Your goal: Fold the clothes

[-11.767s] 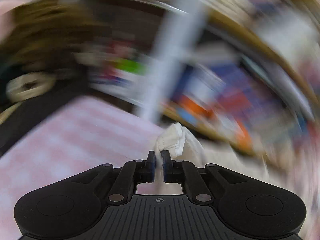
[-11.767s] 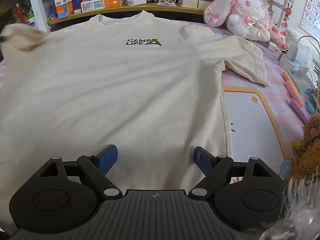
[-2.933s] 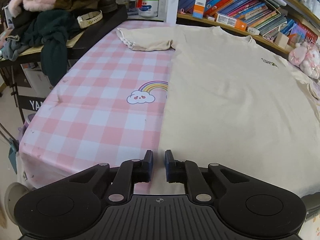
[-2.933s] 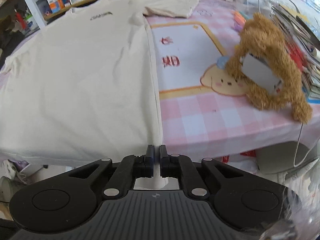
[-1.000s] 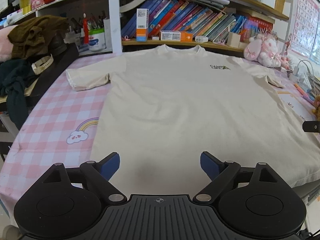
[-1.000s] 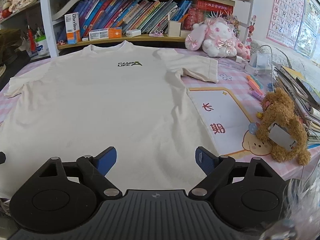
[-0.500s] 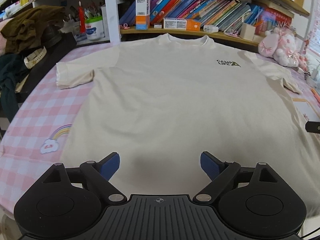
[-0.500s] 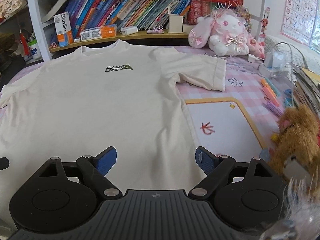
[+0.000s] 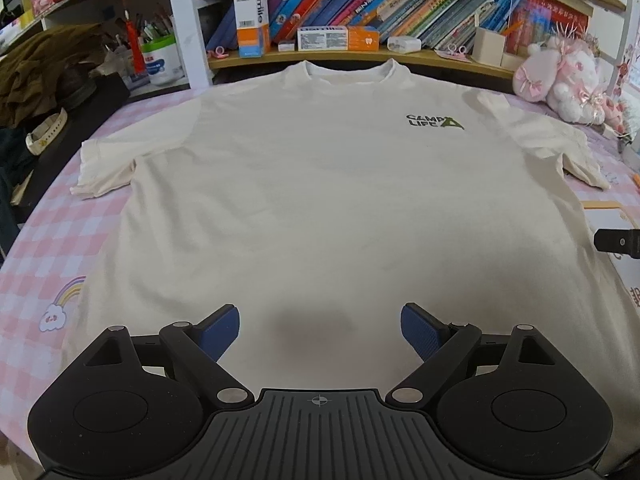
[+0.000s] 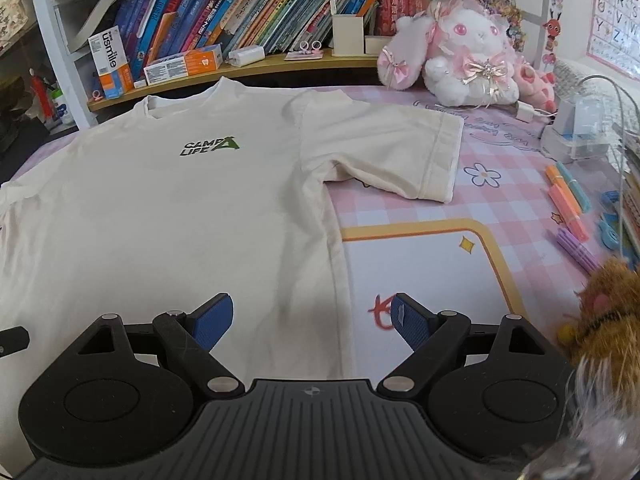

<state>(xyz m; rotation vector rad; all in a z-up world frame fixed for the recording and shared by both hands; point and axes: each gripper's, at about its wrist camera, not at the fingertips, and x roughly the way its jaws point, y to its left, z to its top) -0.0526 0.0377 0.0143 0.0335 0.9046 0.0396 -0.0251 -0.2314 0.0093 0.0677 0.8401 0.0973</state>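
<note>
Tongs on both sides, left (image 9: 320,330) and right (image 10: 311,319), clenched at the hem moments ago, now gape released above the cream T-shirt (image 9: 320,200) spread flat, unfolded, on the worktop (image 10: 520,200), suggesting smoothing is done; only the right view shows its far sleeve (image 10: 384,152) fully.

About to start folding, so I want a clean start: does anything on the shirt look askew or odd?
Mostly flat, front up. The T-shirt has one flaw: its left sleeve is bunched and curled at the cuff, unlike the flat right sleeve.
</note>
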